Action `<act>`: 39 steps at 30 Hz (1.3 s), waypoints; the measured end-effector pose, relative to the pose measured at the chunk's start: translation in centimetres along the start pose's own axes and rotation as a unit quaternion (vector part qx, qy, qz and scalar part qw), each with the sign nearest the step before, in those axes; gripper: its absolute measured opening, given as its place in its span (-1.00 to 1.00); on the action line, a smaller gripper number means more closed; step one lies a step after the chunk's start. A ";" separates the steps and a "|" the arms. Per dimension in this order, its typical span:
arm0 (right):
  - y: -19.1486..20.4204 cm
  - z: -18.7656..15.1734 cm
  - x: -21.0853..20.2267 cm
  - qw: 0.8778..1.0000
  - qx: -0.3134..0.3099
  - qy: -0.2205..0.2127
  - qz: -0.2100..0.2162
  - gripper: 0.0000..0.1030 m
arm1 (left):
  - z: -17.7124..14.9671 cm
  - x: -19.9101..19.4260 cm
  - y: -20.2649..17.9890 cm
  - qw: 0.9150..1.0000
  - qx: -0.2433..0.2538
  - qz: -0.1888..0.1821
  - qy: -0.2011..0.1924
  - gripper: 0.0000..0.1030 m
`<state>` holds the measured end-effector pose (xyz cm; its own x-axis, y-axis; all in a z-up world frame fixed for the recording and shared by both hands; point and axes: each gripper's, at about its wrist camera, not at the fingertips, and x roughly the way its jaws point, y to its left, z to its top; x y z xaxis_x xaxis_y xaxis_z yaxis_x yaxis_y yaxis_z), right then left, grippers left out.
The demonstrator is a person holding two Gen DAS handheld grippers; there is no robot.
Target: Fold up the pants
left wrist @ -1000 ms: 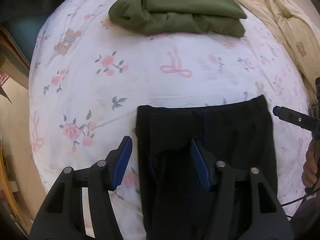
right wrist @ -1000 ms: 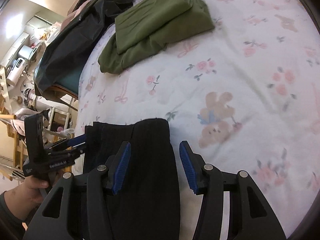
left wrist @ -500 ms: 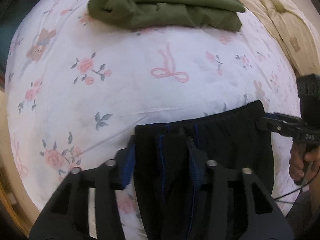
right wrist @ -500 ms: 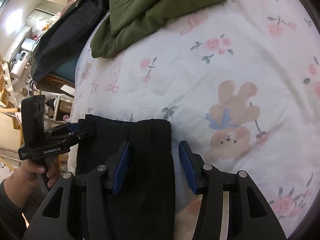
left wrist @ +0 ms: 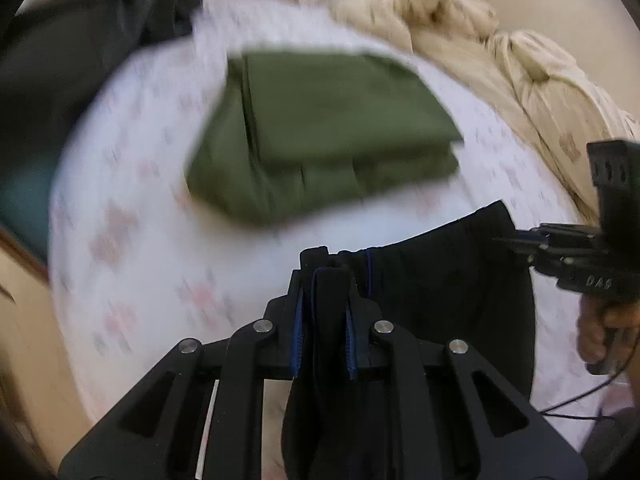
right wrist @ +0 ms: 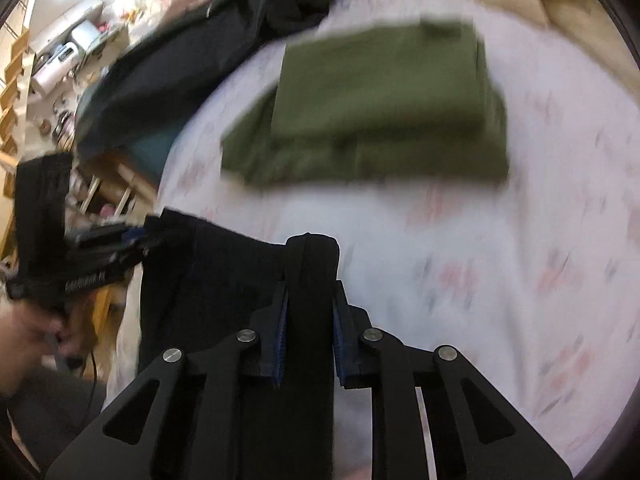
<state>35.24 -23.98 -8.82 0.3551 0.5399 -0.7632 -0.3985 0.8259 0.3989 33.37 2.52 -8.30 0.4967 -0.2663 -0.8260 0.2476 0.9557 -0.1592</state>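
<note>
The black pants (left wrist: 440, 280) hang stretched between my two grippers above the floral bed sheet (left wrist: 140, 240). My left gripper (left wrist: 324, 300) is shut on the left corner of the pants' top edge. My right gripper (right wrist: 308, 292) is shut on the right corner of the black pants (right wrist: 208, 280). The right gripper also shows at the right of the left wrist view (left wrist: 568, 248), and the left gripper shows at the left of the right wrist view (right wrist: 96, 240). Both views are blurred by motion.
Folded olive green garments (left wrist: 320, 132) lie on the sheet farther back, also in the right wrist view (right wrist: 380, 104). A cream quilt (left wrist: 520, 72) is bunched at the far right. Dark clothing (right wrist: 208, 48) lies at the bed's left side, with room clutter beyond.
Both grippers have closed on the top corners of the black pants and lifted them off the sheet, moving toward the green garments.
</note>
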 end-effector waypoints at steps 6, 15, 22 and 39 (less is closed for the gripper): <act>2.1 0.0 1.7 0.994 -0.089 0.021 -0.066 -0.63 | -0.9 0.9 -1.3 0.997 0.062 0.048 -0.013 -0.73; 3.0 -2.3 -2.1 0.994 -0.106 -0.027 -0.025 -0.63 | -2.7 -2.3 -0.5 0.997 0.065 -0.019 -0.028 -0.73; 6.0 -6.6 -6.9 0.987 -0.144 -0.071 -0.001 -0.63 | -4.7 -6.5 -3.5 0.995 0.095 -0.007 -0.038 -0.73; 9.8 -19.0 -5.7 0.984 -0.170 0.040 -0.033 -0.62 | -16.5 -7.0 -8.9 0.977 0.185 0.046 0.091 -0.72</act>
<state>13.27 -22.03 -10.17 0.3271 0.4608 -0.8250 -0.6421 0.7489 0.1637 13.90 -2.06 -10.01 0.3824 -0.1221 -0.9159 0.5102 0.8543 0.0991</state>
